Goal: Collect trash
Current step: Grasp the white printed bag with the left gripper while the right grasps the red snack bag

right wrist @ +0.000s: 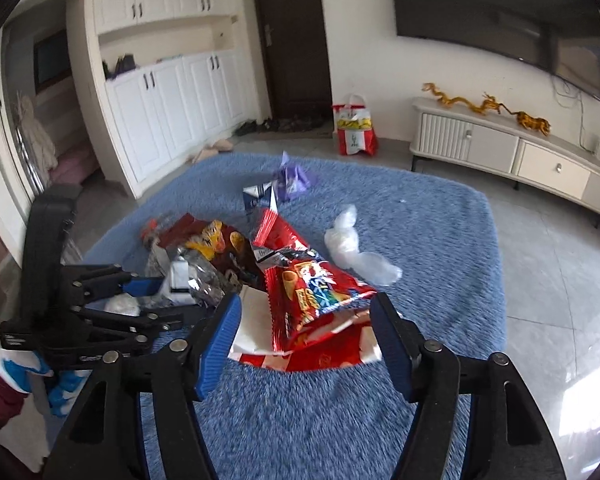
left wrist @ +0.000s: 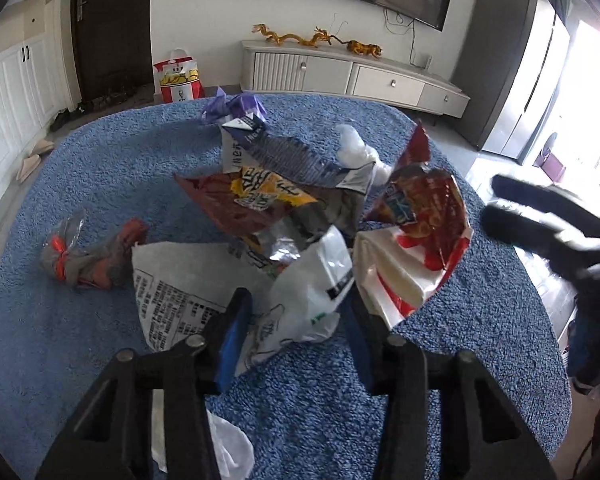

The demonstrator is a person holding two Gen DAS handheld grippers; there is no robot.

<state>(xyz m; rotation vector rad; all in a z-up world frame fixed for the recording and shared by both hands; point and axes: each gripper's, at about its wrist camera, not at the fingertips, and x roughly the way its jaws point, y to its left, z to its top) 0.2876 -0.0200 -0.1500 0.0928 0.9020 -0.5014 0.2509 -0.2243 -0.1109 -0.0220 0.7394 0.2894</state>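
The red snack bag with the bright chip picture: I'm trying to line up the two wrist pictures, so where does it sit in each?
Left wrist view: the red snack bag lies right of centre, on a red-and-white paper bag.
Right wrist view: it lies at centre, just beyond the open right gripper.
Shared landmark: the purple wrapper at the blue rug's far edge.
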